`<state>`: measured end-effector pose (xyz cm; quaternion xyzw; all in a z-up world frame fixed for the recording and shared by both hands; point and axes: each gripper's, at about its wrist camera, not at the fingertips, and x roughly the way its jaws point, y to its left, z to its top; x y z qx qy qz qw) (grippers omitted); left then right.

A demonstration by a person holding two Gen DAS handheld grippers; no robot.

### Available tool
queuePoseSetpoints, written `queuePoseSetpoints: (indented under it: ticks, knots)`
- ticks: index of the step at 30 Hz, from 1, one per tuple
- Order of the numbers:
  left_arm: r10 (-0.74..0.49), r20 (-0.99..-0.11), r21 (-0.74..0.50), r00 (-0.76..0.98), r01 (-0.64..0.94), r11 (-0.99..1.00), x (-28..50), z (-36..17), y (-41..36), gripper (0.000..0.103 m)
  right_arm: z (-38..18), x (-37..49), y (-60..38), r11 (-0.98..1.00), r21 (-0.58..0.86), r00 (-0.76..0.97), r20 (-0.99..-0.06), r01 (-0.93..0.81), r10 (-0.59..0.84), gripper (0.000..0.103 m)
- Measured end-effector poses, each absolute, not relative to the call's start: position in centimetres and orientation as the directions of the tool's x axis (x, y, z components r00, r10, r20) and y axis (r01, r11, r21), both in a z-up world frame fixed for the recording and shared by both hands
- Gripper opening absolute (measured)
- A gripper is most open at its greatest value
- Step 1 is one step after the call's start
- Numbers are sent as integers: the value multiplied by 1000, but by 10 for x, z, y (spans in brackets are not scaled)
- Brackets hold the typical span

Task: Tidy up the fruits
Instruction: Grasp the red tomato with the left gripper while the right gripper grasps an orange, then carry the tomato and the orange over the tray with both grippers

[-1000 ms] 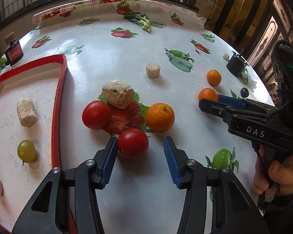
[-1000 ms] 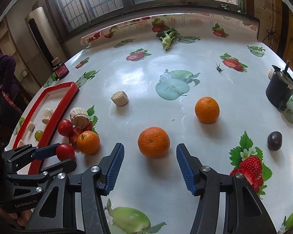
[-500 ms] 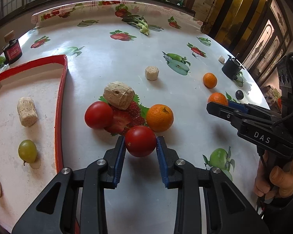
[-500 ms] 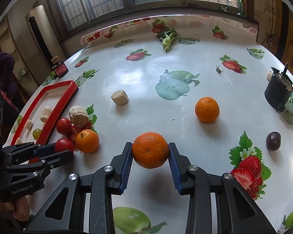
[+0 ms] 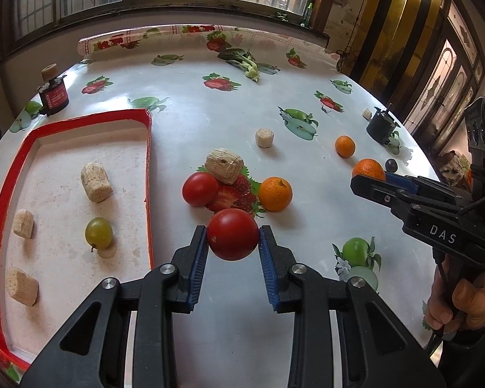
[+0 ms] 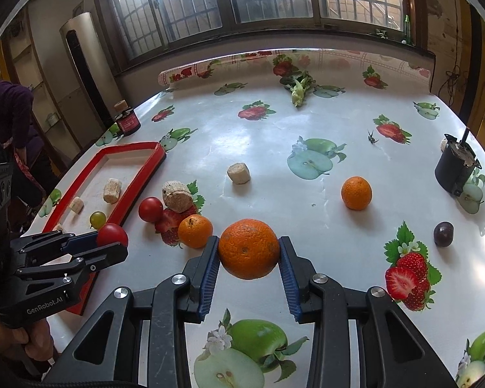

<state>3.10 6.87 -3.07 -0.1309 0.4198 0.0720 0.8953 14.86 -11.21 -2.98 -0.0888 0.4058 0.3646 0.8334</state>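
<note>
I read "DAS" on my right gripper (image 5: 370, 177) body from the left camera, and "GenRobot.AI" on my left gripper (image 5: 232, 241) from the right camera. The small red jar (image 5: 53, 97) at the far left of the table (image 5: 210, 123) carries a label, too small for me to read.

Left gripper is clamped on a red tomato (image 5: 232, 234), both blue pads pressed to its sides, just right of the red tray (image 5: 149, 161) edge. Right gripper is closed around a big orange (image 6: 249, 248), pads touching each flank.

Counting: two tomatoes, the held one plus a second tomato (image 5: 199, 188) on the strawberry print. Three oranges: mine in the right gripper, a middle orange (image 5: 275, 193) just beside the strawberry print, and a far orange (image 5: 345, 146) near the black canister (image 5: 381, 126). One dark plum (image 6: 443, 233) sits apart on the right. One green grape (image 5: 98, 233) lies in the tray with three cork-like chunks; two more chunks rest on the tablecloth, the larger chunk (image 5: 224, 165) touching the second tomato.
</note>
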Motion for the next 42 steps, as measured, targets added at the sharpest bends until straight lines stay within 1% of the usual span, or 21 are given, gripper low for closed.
queuePoseSetpoints:
  ticks: [18, 42]
  knots:
    - [102, -740, -164, 665, -326, 931, -3, -11, 109, 29, -13, 116, -71, 649, 139, 372, -723, -748, 583, 37]
    - [168, -739, -166, 652, -418, 893, -20, -8, 162, 29, -12, 100, -8, 565, 152, 299, -722, -811, 624, 37]
